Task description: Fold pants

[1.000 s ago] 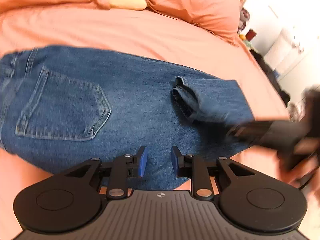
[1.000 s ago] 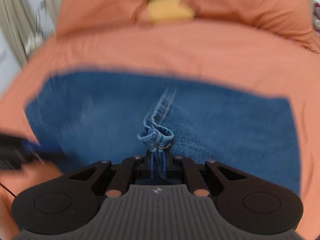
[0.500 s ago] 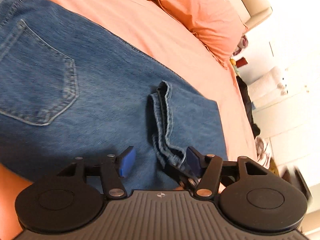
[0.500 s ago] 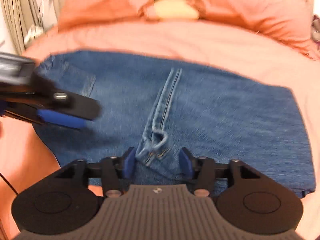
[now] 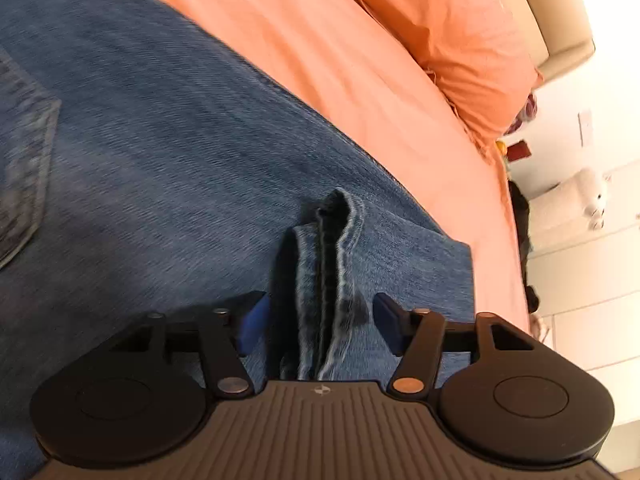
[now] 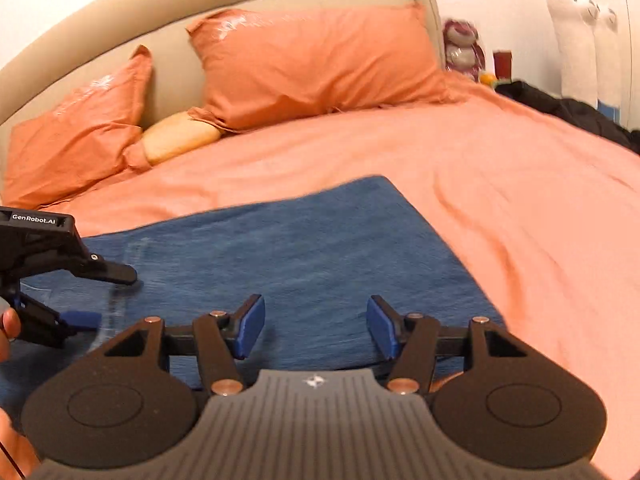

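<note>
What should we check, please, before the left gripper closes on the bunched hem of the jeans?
1. Left gripper open: ok, jaws apart.
2. Hem between its fingers: ok, the bunched edge runs up the gap.
3. Fingers touching the hem: cannot tell, the view is blurred.
4. Right gripper clear of the hem: ok, open over flat denim, holding nothing.
5. Jeans lying flat on the bed: ok apart from the bunched hem.
6. Room to fold: ok, bare sheet beyond the jeans up to the pillows.
</note>
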Motion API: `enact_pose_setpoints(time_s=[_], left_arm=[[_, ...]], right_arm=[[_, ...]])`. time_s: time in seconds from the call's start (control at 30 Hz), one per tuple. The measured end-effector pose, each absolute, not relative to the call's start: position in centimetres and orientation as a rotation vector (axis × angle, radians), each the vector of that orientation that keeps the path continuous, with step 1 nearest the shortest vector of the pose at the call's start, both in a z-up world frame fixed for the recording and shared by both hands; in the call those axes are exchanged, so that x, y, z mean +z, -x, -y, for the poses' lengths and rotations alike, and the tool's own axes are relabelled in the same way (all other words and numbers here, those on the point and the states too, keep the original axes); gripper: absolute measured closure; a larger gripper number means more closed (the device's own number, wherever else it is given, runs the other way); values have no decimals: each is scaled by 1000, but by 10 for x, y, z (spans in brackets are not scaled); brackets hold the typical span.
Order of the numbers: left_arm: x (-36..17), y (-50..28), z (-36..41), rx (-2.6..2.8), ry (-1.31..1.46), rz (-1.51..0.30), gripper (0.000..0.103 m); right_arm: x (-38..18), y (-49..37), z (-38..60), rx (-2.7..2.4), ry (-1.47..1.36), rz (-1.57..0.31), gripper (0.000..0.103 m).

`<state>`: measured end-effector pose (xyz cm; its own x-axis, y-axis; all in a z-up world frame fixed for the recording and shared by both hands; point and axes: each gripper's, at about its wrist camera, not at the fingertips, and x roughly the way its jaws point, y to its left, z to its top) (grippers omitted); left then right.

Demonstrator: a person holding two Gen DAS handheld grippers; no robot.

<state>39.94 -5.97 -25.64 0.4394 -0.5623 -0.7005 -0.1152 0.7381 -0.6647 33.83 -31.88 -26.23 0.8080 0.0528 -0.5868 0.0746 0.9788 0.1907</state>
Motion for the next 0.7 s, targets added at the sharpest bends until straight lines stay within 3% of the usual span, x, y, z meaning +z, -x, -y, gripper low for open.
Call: enact_pose_setpoints(time_s=[0.03,0.07,0.1,0.17,0.2,0.47,0.6,0.7], left_arm=[[-256,-402,64,-321,701,-1099,48],[-255,-405,71,-328,670,-1101,67],[-253,-407,78,-321,622,-1105,78],[-242,-407,91,-322,512,-1071,86],[-232,-405,99,-329,443,-1042,95],[-131,-367,152,-460,4,-694,96],[-177,-393,138,-338,6,-849,96],[-218,-400,133,-307,14,-949,96]], right_arm=[[-264,-340,325,-11,-221,-631,56],[-264,-341,331,-10,-231,-628,57],[-265,-341,337,-10,-244,-626,57],[-266,-341,350,2,-277,-631,57],[-267,-342,354,6,-292,-635,57],[-256,-338,378,-10,-377,-607,57],[-254,-336,385,-44,-392,-635,58],[-257,-339,388,-65,-385,-659,71]])
